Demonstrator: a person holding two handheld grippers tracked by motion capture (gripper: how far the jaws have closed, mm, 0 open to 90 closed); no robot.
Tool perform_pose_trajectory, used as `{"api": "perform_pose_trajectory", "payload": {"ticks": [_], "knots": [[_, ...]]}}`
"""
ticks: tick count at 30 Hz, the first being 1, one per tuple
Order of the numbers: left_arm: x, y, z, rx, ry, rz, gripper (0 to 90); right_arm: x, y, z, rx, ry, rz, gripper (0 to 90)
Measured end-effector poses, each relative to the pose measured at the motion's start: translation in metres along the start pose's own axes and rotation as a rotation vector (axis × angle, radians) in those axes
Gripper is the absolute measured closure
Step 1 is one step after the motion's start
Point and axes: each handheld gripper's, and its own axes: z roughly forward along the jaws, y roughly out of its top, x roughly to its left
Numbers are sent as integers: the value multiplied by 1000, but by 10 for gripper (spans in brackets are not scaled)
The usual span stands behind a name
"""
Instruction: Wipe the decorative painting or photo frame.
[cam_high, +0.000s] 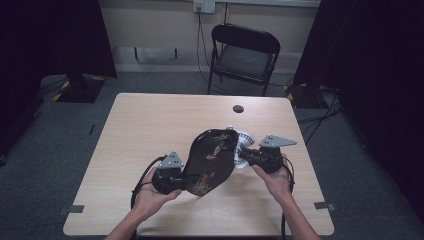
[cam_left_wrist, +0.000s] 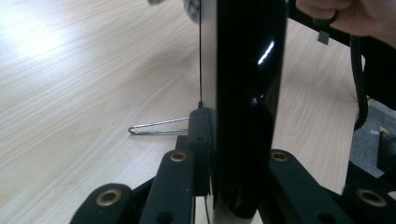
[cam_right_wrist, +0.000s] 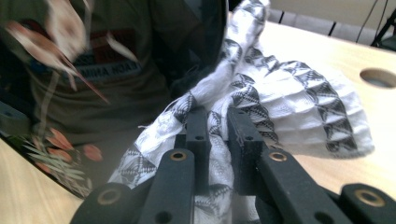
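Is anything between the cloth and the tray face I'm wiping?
Nothing visible. The right gripper pinches the patterned cloth right against the glossy black tray, which the left gripper clamps by its lower edge above the table.
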Motion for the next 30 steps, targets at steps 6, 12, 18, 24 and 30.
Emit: {"api": "perform_pose_trajectory", "payload": {"ticks": [6, 12, 18, 24, 30], "knots": [[0, 0, 0, -1, 7, 1, 802, 0, -2, 2, 5, -14, -3, 806], [0, -1, -1, -3, 9, -3, 805, 3, 10, -10, -66, -8, -3, 803], [-1, 0, 0, 2, 17, 4, 805, -1, -2, 2, 16, 9, -15, 802], [1, 0, -1, -3, 35, -2, 806, -3, -15, 12, 70, -2, -4, 803], [2, -1, -2, -1, 31, -3, 807, -1, -11, 10, 43, -6, -11, 803]]}}
